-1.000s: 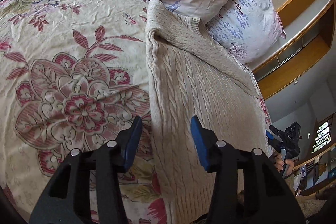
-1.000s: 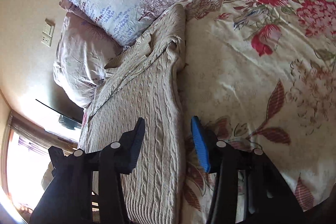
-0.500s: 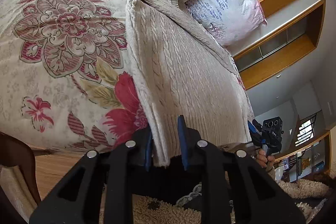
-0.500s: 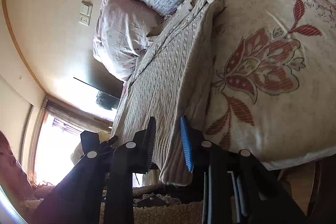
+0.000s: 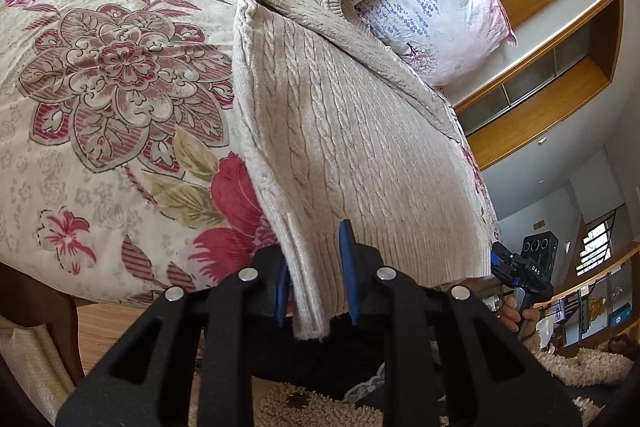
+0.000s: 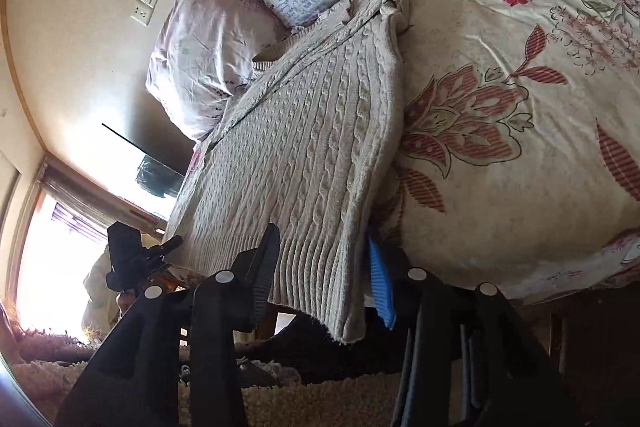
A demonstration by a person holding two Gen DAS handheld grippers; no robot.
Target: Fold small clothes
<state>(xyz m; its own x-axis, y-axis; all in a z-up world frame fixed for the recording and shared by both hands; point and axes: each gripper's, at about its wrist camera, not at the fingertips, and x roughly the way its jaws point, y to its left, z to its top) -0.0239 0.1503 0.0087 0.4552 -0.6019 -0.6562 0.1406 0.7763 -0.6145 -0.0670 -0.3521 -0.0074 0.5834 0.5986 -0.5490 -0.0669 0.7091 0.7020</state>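
A cream cable-knit sweater [image 5: 344, 131] lies lengthwise on the floral bed cover, collar toward the pillows, sleeves folded in. Its ribbed hem hangs over the bed's front edge. My left gripper [image 5: 316, 279] is shut on the hem's left corner, which sticks out below the blue pads. In the right wrist view the sweater [image 6: 304, 155] runs up the middle. My right gripper [image 6: 324, 275] straddles the hem's right corner with its jaws around the fabric; a gap shows at the blue pad [image 6: 380, 283]. The right gripper also shows in the left wrist view [image 5: 520, 271].
The floral bed cover [image 5: 104, 99] spreads left of the sweater. Two pale flowered pillows [image 5: 432, 7] lie at the head of the bed. A fluffy beige rug [image 5: 304, 407] is on the floor below. A wall switch [image 6: 146, 1] and a bright window [image 6: 44, 267] are at left.
Both grippers dropped from above the sweater's body to the hem at the bed's edge and closed in on its corners. The hem corners now hang lifted off the bed.
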